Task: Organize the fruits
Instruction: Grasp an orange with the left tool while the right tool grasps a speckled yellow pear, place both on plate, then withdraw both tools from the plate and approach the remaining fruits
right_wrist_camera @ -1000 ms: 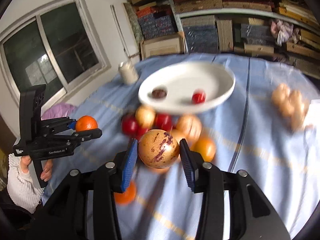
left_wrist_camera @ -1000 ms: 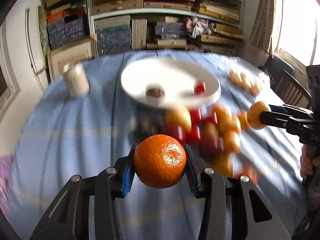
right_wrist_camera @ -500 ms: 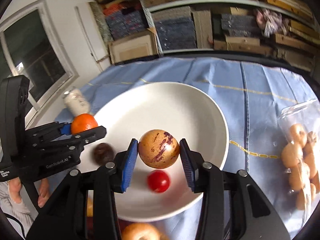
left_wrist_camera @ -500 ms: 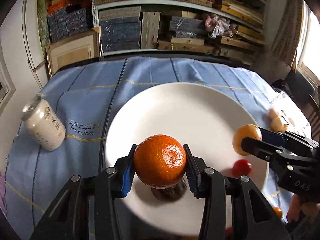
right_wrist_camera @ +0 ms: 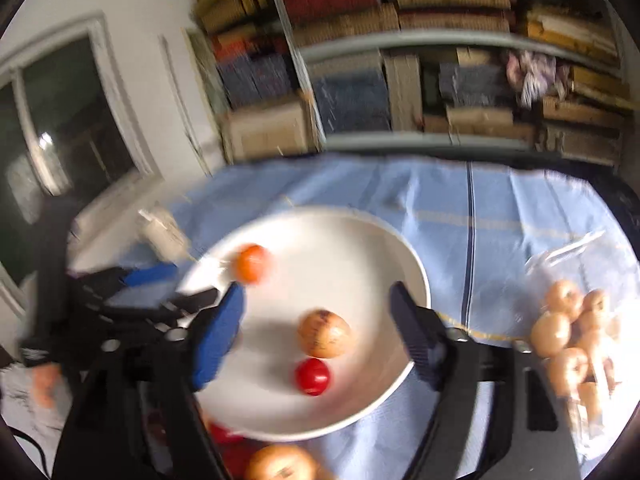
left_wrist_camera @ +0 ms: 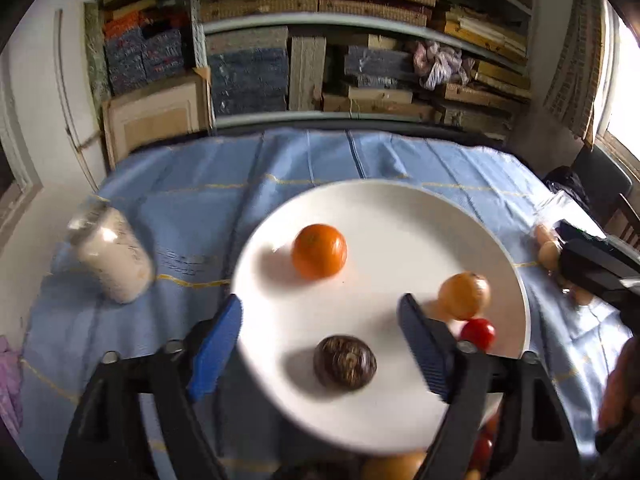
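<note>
Both grippers having just been opening, each dropping its fruit onto plate; nothing sitting between either pair of fingers now.
Table (left_wrist_camera: 320, 160) lying under creased blue cloth.
Round white plate (left_wrist_camera: 400, 208), smooth, glossy, sitting mid-table.
Left gripper (left_wrist_camera: 320, 320) hanging spread wide over plate.
Right gripper (right_wrist_camera: 316, 304) likewise spread wide.
Pale can (left_wrist_camera: 112, 256) standing beside plate.
Dimpled orange (left_wrist_camera: 319, 251) resting free on plate.
Tan speckled round fruit (right_wrist_camera: 325, 333) touching glossy red tomato (right_wrist_camera: 313, 376).
Dark wrinkled fruit (left_wrist_camera: 345, 362) lying near rim.
</note>
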{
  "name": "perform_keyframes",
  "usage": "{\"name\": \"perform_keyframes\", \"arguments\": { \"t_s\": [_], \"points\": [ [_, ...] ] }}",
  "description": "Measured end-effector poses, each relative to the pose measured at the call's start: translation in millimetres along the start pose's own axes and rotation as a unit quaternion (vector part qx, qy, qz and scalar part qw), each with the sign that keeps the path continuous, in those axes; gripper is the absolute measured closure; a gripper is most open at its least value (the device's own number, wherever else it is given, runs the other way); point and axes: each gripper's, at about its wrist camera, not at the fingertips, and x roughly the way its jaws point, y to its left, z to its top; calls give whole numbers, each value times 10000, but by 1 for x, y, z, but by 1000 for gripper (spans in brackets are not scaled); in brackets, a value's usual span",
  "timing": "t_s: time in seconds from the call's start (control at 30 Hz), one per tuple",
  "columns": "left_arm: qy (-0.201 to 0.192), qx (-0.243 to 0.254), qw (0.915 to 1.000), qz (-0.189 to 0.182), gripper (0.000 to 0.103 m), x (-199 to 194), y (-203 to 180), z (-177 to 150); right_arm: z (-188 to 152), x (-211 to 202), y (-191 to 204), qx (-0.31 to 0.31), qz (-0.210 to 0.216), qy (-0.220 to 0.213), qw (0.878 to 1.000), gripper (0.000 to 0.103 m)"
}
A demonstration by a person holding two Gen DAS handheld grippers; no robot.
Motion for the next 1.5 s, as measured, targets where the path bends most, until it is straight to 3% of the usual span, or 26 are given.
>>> {"name": "perform_keyframes", "arguments": {
  "t_s": [0.1,0.3,0.37,0.53,0.73,1.03,1.07,1.13,1.17,1.4,1.47,1.5],
  "points": [
    [-286,13,9995,114,4,-36,1,-11,-11,-51,17,-291,152,-483,9983,4],
    [-431,4,9990,154,4,-88,4,-68,-80,-91,24,-1153,-87,-324,9928,4],
    [-515,-80,9984,215,4,-95,6,-91,-103,-91,18,-1206,-365,-287,9916,4],
    [-637,-308,9971,267,4,-94,17,-130,-121,-77,6,-1190,-347,167,9921,4],
    [-273,-613,9977,51,4,-76,33,-133,-131,-58,9,-1626,-712,499,9828,4],
    [31,-561,9984,31,4,-66,27,-139,-139,-40,14,-1927,-1012,884,9720,4],
    [44,-542,9985,20,4,-65,26,-139,-140,-39,14,-1928,-1008,912,9718,6],
    [43,-475,9988,57,4,-66,23,-140,-139,-35,13,-1928,-949,998,9715,28],
    [48,-446,9990,74,4,-66,22,-140,-140,-33,13,-1909,-901,1064,9717,33],
    [68,-381,9991,144,4,-64,19,-141,-142,-28,15,-1943,-740,1219,9705,38],
    [81,-390,9991,127,4,-64,19,-141,-142,-24,17,-1979,-623,1330,9692,48],
    [94,-390,9991,120,4,-64,19,-141,-143,-23,17,-2010,-576,1375,9682,59]
  ]
}}
